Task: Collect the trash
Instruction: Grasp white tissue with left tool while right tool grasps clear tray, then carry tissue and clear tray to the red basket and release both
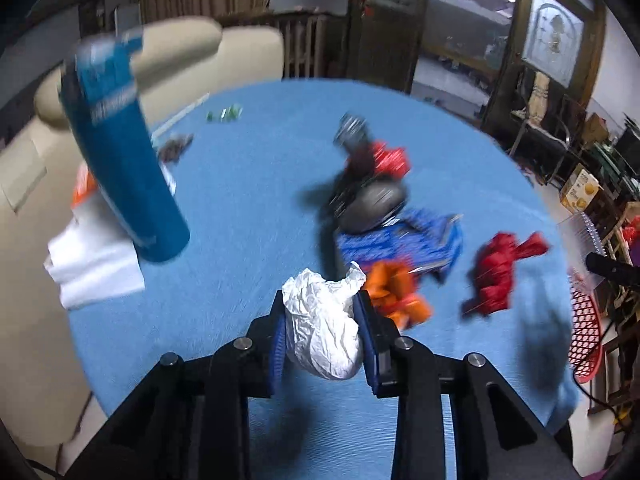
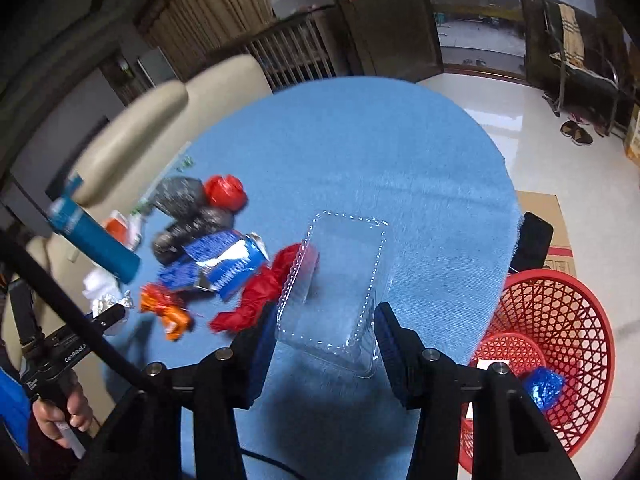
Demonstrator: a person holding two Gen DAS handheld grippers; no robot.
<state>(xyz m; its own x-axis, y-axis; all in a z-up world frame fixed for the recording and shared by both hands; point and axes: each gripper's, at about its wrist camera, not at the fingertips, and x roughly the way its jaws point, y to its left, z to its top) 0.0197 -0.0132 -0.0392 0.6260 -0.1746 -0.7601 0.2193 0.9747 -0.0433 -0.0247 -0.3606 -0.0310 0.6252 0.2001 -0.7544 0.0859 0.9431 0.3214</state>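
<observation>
A crumpled white wad (image 1: 324, 328) sits between the blue pads of my left gripper (image 1: 322, 304), which is shut on it just above the blue tablecloth (image 1: 248, 208). In the right wrist view my right gripper (image 2: 326, 320) is shut on a clear plastic clamshell container (image 2: 340, 264), its pads against the two long sides. More trash lies on the cloth: a red wrapper (image 1: 496, 276), an orange wrapper (image 1: 400, 292), a blue snack bag (image 2: 224, 260) and dark bags (image 2: 188, 216). A red mesh basket (image 2: 560, 320) stands on the floor at the right, with a blue wrapper inside.
A tall blue can (image 1: 124, 168) stands at the table's left, beside white paper (image 1: 96, 268). Beige chairs (image 2: 160, 120) flank the far left edge. A cardboard sheet (image 2: 540, 224) lies on the floor behind the basket. A hand (image 2: 60, 412) holds the left gripper's handle.
</observation>
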